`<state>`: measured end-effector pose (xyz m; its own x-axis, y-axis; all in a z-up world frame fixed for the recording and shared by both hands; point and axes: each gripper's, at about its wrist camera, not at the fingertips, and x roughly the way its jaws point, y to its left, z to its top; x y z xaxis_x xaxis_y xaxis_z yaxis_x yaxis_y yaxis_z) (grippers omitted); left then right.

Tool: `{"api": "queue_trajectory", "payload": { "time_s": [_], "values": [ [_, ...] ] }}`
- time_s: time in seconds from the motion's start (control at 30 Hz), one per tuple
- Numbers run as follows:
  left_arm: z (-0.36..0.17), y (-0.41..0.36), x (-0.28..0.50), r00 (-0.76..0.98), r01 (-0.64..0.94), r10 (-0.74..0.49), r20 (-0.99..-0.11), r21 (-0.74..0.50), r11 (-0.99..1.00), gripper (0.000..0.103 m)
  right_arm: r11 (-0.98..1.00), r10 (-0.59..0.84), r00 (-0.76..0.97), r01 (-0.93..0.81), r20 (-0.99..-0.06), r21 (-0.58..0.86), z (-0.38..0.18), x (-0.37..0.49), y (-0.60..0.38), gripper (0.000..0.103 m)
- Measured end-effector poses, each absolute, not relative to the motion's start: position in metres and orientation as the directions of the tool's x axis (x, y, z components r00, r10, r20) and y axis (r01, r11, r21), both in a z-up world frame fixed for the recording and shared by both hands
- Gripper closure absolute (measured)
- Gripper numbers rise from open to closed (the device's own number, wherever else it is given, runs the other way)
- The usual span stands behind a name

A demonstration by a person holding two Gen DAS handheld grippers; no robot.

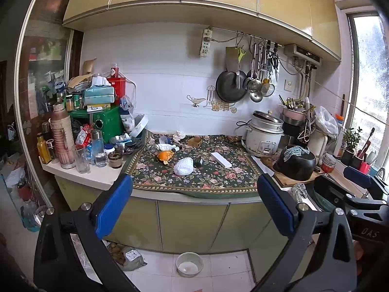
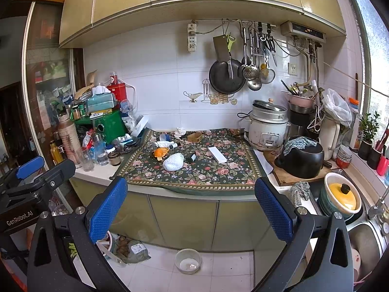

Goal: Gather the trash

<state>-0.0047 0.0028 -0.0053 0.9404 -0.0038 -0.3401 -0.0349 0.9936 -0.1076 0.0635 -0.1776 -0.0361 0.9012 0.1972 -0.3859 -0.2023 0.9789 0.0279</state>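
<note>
Trash lies on a floral cloth (image 1: 214,177) on the counter: a white foam fruit net (image 1: 183,166) (image 2: 173,161), orange peel (image 1: 165,156) (image 2: 160,152), a crumpled tissue (image 1: 178,135) (image 2: 180,132), a small dark bottle (image 1: 198,161) (image 2: 190,157), a lying plastic bottle (image 1: 165,147) (image 2: 165,144), a small cardboard box (image 1: 194,141) (image 2: 194,136) and a flat white box (image 1: 220,159) (image 2: 217,154). My left gripper (image 1: 194,202) is open and empty, well back from the counter. My right gripper (image 2: 190,200) is open and empty too, level with it.
Bottles, jars and a green box (image 1: 107,124) crowd the counter's left end. A rice cooker (image 1: 263,136), a black pot (image 1: 295,163) on a board and a sink with dishes (image 2: 340,197) stand at the right. A bowl (image 1: 189,264) and a bag sit on the floor.
</note>
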Motion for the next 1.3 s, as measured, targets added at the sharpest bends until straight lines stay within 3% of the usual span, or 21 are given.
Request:
{"api": "queue_trajectory", "payload": {
  "time_s": [1.3],
  "values": [
    [-0.009,-0.002,-0.012,0.938,-0.029,-0.012,-0.348,-0.113,0.993,0.000,0.981,0.187,0.892,-0.190,-0.411,0.036,-0.049,0.063,-0.180,0.000]
  ]
}}
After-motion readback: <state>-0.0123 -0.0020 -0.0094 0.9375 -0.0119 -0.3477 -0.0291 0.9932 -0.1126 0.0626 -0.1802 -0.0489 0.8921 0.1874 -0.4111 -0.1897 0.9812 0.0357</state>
